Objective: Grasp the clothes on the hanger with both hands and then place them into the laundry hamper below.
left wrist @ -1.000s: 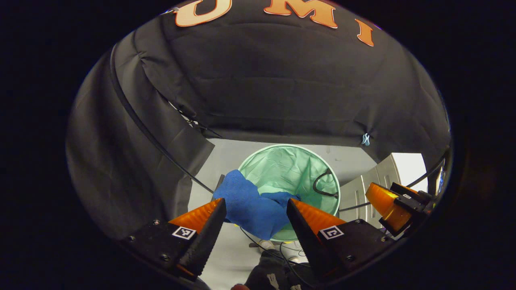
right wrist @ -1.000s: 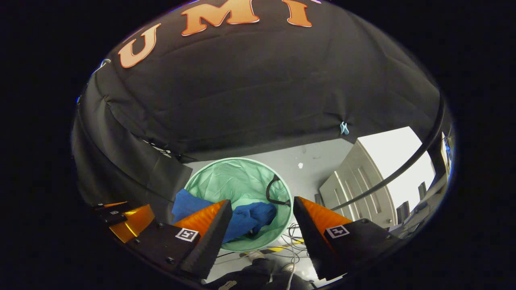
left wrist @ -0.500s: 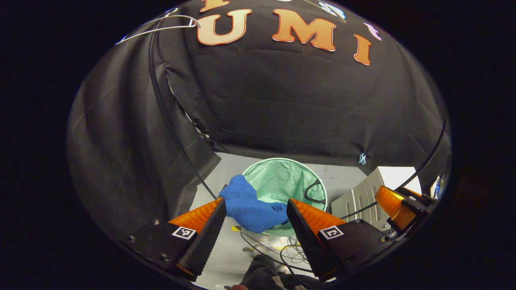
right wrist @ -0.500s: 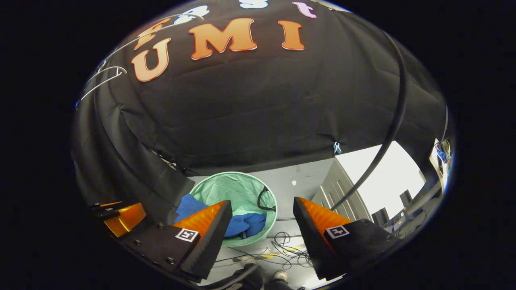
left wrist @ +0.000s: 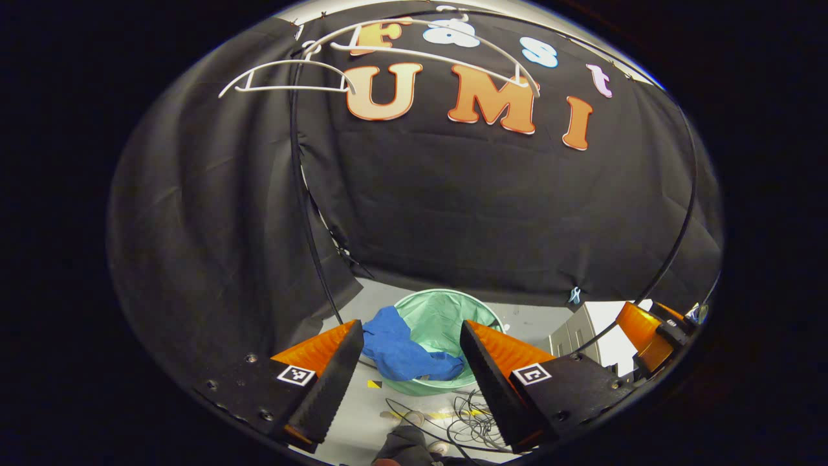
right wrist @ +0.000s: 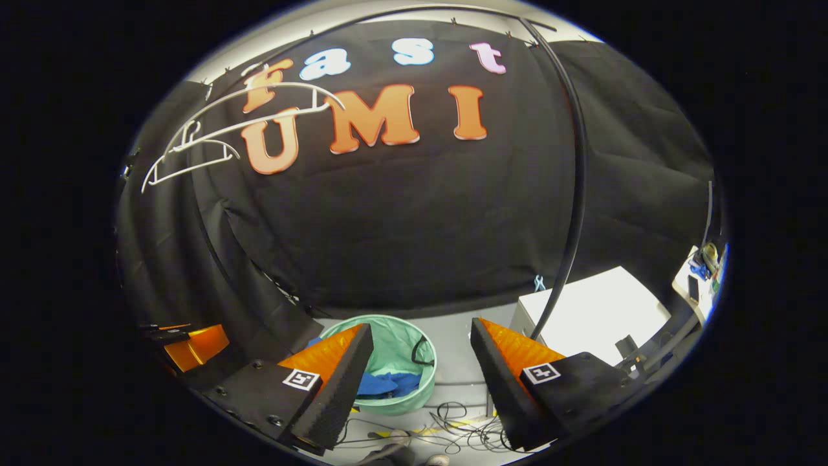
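Half the blue clothes (right wrist: 381,384) hide behind the right tool (right wrist: 419,375).

Both grippers, the left gripper (left wrist: 410,362) and the right gripper (right wrist: 420,369), have risen well above the green laundry hamper (left wrist: 482,310), which now looks smaller; white hangers (right wrist: 226,133) have come into sight overhead.

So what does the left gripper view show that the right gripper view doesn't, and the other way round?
Left gripper view: the blue garment draped over the rim of the green hamper, partly outside, and the right tongs at the edge. Right gripper view: the white cabinet top and the left tongs. Both: hamper with garment, bare white hangers, floor cables, open tongs in front.
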`<state>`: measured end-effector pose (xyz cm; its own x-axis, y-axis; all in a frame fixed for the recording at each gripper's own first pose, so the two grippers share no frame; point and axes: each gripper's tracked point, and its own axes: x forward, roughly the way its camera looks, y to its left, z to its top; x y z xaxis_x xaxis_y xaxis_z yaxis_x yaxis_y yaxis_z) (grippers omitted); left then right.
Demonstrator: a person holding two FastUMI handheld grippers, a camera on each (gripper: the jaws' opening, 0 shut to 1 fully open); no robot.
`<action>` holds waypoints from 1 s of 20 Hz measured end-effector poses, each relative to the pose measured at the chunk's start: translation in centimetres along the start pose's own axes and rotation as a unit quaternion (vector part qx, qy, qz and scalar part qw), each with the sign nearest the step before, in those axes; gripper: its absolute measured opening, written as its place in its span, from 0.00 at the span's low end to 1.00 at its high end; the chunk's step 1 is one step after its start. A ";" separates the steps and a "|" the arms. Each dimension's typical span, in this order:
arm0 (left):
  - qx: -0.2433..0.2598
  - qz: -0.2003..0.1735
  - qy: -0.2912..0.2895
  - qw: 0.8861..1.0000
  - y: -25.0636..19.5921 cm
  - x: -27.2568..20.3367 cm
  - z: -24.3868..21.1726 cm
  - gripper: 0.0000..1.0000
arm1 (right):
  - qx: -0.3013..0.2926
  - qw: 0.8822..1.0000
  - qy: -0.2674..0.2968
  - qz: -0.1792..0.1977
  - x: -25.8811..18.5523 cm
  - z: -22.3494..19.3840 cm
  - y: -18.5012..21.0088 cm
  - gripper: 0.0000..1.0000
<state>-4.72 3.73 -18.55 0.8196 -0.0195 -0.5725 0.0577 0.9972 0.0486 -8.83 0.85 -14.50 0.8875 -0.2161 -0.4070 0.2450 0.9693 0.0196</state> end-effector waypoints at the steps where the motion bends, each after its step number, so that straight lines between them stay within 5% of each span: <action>1: -0.001 0.000 -0.012 1.000 0.0 -0.8 0.8 0.95 | 0.001 1.000 -0.014 0.006 -1.0 1.3 0.2 1.00; 11: 0.000 -0.010 -0.129 0.992 -0.4 -8.4 10.4 0.94 | -0.004 0.990 -0.134 0.037 -6.6 10.7 0.7 1.00; 12: -0.002 -0.016 -0.135 0.991 -0.7 -9.0 11.1 0.95 | -0.008 0.988 -0.146 0.043 -7.5 11.6 1.0 0.89; 15: -0.015 -0.032 -0.147 0.989 -1.0 -10.4 13.0 0.95 | -0.003 0.984 -0.167 0.068 -9.0 13.7 2.0 0.89; 16: -0.017 -0.035 -0.156 0.987 -0.8 -10.8 14.1 0.95 | 0.001 0.982 -0.172 0.077 -9.4 14.4 2.4 1.00; 18: -0.018 -0.040 -0.178 0.983 -0.6 -11.8 15.7 0.95 | 0.003 0.979 -0.187 0.081 -10.2 16.0 2.5 0.89; 20: -0.020 -0.042 -0.201 0.978 -0.5 -12.6 16.4 0.94 | 0.000 0.976 -0.203 0.082 -11.0 17.0 2.4 0.89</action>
<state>-5.73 2.29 2.10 0.9714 -0.1211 -0.2042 0.1193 0.9926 -0.0212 -11.34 3.53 5.52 0.9962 -0.0868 -0.0030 0.0868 0.9947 0.0549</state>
